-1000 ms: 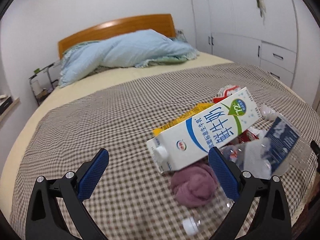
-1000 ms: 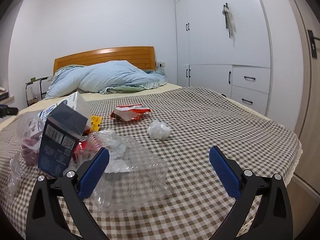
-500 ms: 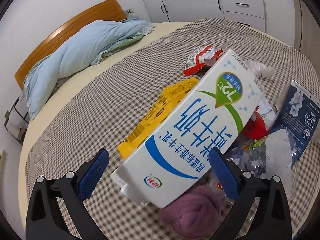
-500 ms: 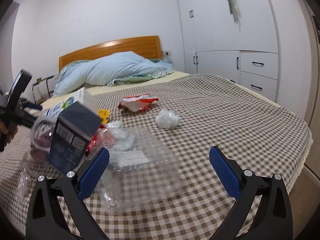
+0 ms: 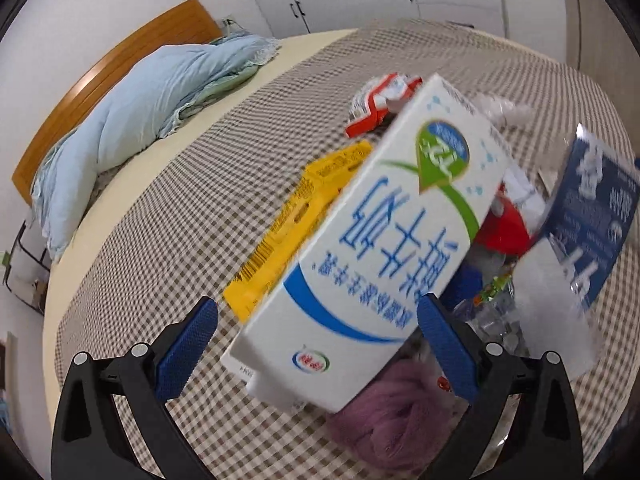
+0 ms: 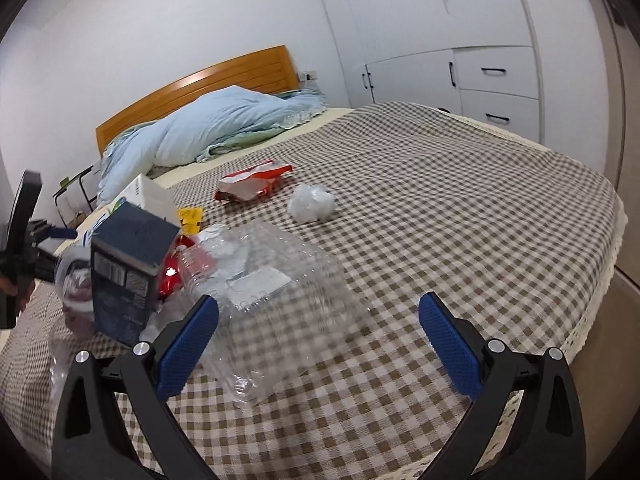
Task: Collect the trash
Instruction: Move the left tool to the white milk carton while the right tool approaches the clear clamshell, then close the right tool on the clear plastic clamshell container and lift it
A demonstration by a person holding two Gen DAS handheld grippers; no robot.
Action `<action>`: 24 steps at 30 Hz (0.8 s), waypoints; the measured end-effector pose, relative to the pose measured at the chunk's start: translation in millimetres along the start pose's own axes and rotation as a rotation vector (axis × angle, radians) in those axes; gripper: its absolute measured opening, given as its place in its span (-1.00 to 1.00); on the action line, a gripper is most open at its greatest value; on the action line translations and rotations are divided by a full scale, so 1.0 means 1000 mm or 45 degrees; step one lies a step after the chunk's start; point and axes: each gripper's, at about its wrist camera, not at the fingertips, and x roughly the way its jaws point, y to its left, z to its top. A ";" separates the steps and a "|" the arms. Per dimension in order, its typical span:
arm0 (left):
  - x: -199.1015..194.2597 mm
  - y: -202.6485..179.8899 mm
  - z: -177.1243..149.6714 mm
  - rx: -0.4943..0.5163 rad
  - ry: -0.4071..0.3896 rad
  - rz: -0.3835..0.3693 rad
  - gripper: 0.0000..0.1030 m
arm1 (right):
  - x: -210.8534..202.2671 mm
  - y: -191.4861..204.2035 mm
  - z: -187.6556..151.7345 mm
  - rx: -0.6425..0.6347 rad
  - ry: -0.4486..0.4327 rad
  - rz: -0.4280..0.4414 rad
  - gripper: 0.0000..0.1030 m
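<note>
Trash lies in a pile on the checked bedspread (image 6: 460, 184). A white milk carton (image 5: 380, 248) lies tilted across the pile, and my left gripper (image 5: 318, 344) is open with the carton's lower end between its blue pads. Under it are a yellow wrapper (image 5: 296, 224), a purple cloth ball (image 5: 388, 428), a red piece (image 5: 504, 228) and a dark blue box (image 5: 592, 216). My right gripper (image 6: 318, 344) is open above a crushed clear plastic container (image 6: 280, 296). The dark blue box (image 6: 128, 268), a red-white snack bag (image 6: 252, 180) and a crumpled white bag (image 6: 312, 202) also show in the right wrist view.
A light blue quilt (image 6: 216, 128) is heaped against the wooden headboard (image 6: 200, 80). White wardrobes and drawers (image 6: 460, 40) stand along the right. The bed edge (image 6: 600, 280) drops off at the right. A person's hand holding the left gripper's handle (image 6: 16, 256) shows at far left.
My left gripper has come down and forward over the milk carton, which now fills the space between its pads. The right gripper has shifted slightly closer to the clear container.
</note>
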 end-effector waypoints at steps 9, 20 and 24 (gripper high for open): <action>-0.001 -0.008 0.009 0.058 -0.041 0.020 0.87 | 0.001 -0.021 0.004 0.226 0.065 0.155 0.88; -0.004 -0.007 0.005 0.026 -0.048 0.049 0.87 | 0.036 -0.040 0.002 0.684 0.238 0.311 0.88; -0.005 -0.007 0.003 0.009 -0.058 0.061 0.87 | 0.045 -0.030 0.003 0.749 0.228 0.200 0.88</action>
